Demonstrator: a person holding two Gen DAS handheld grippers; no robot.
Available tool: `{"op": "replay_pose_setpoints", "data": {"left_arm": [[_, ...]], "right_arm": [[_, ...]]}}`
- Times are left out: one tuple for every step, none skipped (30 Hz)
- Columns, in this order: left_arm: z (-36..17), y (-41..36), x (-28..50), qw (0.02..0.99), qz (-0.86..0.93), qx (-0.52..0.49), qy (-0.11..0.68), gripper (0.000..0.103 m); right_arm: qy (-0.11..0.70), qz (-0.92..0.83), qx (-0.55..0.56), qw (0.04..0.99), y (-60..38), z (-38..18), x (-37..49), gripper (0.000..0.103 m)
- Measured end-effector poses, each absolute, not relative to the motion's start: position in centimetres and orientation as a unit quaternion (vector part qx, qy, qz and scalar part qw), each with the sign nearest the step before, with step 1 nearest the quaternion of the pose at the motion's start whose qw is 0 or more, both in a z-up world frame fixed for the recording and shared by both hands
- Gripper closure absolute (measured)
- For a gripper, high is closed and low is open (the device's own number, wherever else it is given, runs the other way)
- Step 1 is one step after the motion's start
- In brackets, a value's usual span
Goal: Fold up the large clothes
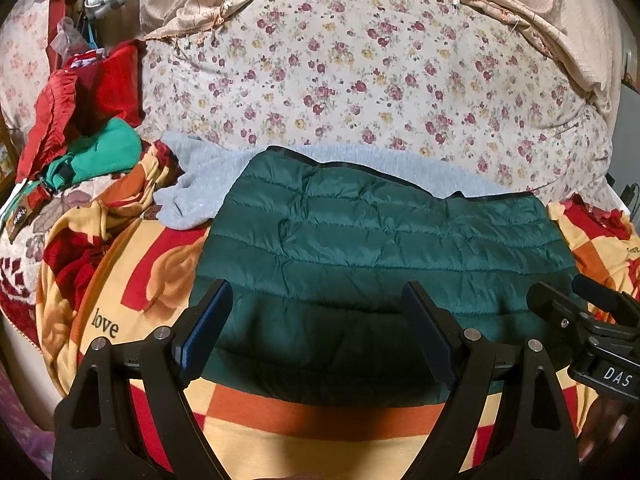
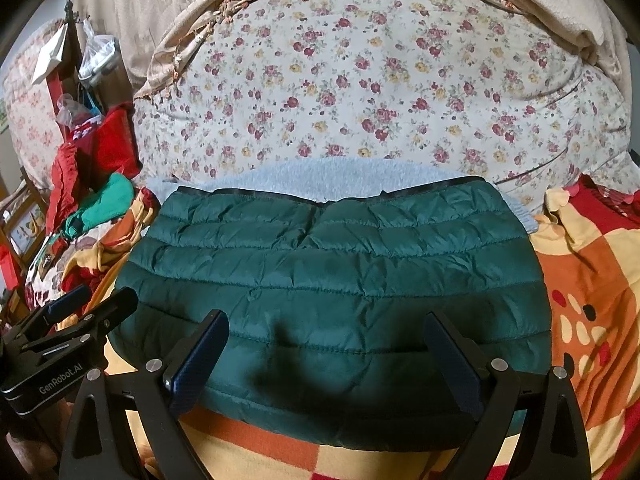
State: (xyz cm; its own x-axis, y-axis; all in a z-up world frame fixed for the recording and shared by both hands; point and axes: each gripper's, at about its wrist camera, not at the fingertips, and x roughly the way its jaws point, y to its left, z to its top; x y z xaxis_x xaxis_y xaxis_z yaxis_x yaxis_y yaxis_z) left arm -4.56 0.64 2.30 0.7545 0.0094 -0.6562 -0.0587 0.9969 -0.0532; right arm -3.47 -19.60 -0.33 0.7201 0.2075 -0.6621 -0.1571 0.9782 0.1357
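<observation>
A dark green quilted jacket (image 1: 380, 240) (image 2: 332, 272) lies folded flat on the orange, red and yellow blanket (image 1: 280, 412) (image 2: 592, 280). A light grey fleece garment (image 1: 196, 188) (image 2: 304, 176) sticks out from under its far edge. My left gripper (image 1: 317, 290) hovers open over the jacket's near edge, nothing between its fingers. My right gripper (image 2: 326, 320) is open in the same way above the near edge. Each gripper shows at the side of the other's view: the right gripper (image 1: 572, 292) to the right, the left gripper (image 2: 98, 300) to the left.
A big floral-print pillow or duvet (image 1: 360, 80) (image 2: 380, 80) rises behind the jacket, with beige fringed cloth (image 1: 540, 12) draped over it. Red and bright green clothes (image 1: 92, 120) (image 2: 96, 176) are piled at the left, with bags and clutter behind them.
</observation>
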Motion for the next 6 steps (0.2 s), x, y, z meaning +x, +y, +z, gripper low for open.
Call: {"op": "replay_pose_setpoints", "data": {"left_arm": [[2.30,0.62,-4.55,0.936,0.018,-0.035,0.349,0.017],[2.29,0.61,-4.55,0.936,0.017,-0.035,0.348,0.017],[2.20,0.72,-4.52,0.937,0.012,-0.037,0.347,0.017],[2.12,0.66,-4.31,0.937,0.010,-0.037,0.346,0.017],[2.05,0.80,-4.16,0.937,0.010,-0.034,0.346,0.017],[2.01,0.92,-3.92,0.937,0.012,-0.031,0.347,0.017]], "right_arm": [[0.362,0.098,0.035,0.926,-19.63,-0.42,-3.35,0.006],[0.363,0.098,0.035,0.926,-19.64,-0.53,-3.25,0.006],[0.366,0.097,0.035,0.925,-19.72,-0.72,-3.08,0.006],[0.368,0.096,0.035,0.924,-19.76,-0.85,-2.92,0.006],[0.370,0.095,0.035,0.924,-19.91,-1.01,-2.75,0.006],[0.371,0.095,0.035,0.923,-20.08,-1.09,-2.59,0.006]]}}
